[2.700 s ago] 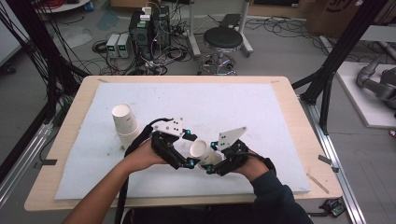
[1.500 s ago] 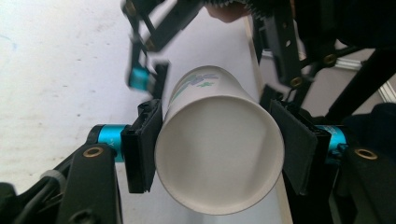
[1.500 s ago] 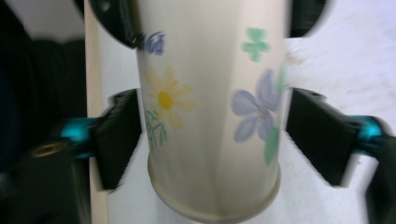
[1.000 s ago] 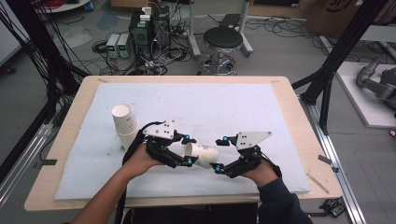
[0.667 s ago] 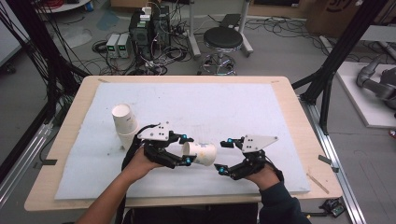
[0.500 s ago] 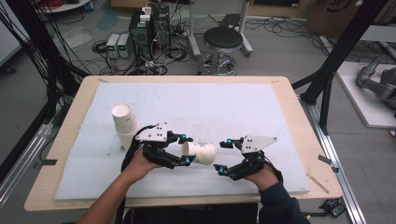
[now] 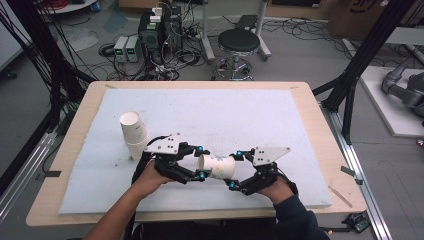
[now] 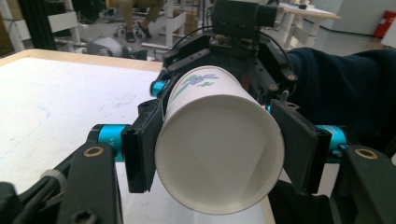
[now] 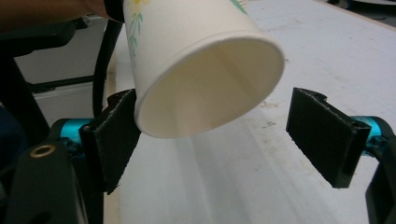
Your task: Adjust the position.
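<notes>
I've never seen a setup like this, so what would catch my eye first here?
Most striking is the white paper cup held on its side in mid-air over the white mat, between two hand-held tools. The left gripper is clamped on the cup's base end, while the right gripper stands with its jaws open around the rim. To the left, a stack of paper cups stands upside down.

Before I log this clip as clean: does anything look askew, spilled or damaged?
Nothing looks spilled or damaged. The paper cup is held on its side above the table in the left gripper, its inside empty. Two stacked cups stand upside down.
</notes>
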`<state>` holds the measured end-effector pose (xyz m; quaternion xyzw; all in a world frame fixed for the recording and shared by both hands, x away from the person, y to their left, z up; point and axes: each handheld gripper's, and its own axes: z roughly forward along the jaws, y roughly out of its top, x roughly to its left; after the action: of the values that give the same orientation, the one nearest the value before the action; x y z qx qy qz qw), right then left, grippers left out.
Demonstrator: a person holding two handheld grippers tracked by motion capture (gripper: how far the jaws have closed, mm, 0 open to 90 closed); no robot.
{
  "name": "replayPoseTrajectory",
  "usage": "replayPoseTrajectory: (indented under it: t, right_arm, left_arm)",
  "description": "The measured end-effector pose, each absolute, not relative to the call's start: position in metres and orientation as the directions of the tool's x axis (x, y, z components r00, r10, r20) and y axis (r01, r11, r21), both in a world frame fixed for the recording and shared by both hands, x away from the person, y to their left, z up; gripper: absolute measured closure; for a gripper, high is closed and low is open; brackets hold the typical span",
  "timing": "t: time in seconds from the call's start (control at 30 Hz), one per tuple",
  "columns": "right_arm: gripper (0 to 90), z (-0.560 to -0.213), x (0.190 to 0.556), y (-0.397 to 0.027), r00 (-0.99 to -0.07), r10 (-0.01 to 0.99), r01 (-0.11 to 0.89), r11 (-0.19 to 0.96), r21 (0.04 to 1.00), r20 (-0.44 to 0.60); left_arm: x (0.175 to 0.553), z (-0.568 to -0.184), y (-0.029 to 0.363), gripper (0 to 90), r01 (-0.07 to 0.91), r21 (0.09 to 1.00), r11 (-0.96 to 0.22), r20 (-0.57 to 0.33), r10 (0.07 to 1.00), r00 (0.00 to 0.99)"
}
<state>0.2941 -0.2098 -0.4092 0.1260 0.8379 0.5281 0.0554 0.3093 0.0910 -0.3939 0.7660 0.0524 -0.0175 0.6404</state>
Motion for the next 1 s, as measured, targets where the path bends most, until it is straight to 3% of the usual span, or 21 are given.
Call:
replayPoseTrajectory:
  t: [0.33,0.8,0.83,0.93,1.0]
  right_arm:
    - [19.9,-0.4075,0.2925,-0.2093,-0.977,0.209,0.112,0.368,0.923,0.035]
    - [34.9,-0.4047,0.2927,-0.2148,-0.984,0.172,0.100,0.320,0.942,0.046]
    - [34.9,-0.4048,0.2933,-0.2150,-0.984,0.171,0.105,0.322,0.941,0.051]
    - [34.9,-0.4054,0.2943,-0.2154,-0.982,0.178,0.127,0.345,0.930,0.068]
    - [34.9,-0.4061,0.2952,-0.2152,-0.979,0.189,0.144,0.375,0.916,0.076]
  left_arm:
    - [0.3119,-0.3968,0.0923,37.1,0.122,0.987,-0.106,-0.122,0.002,0.993]
    - [0.3126,-0.4016,0.0929,36.8,0.148,0.983,-0.107,-0.148,0.007,0.989]
    - [0.3125,-0.4014,0.0927,36.0,0.161,0.980,-0.114,-0.160,0.013,0.987]
    - [0.3128,-0.3985,0.0918,16.9,0.180,0.966,-0.187,-0.168,0.079,0.983]
    - [0.3121,-0.3954,0.0918,16.0,0.162,0.957,-0.243,-0.141,0.101,0.985]
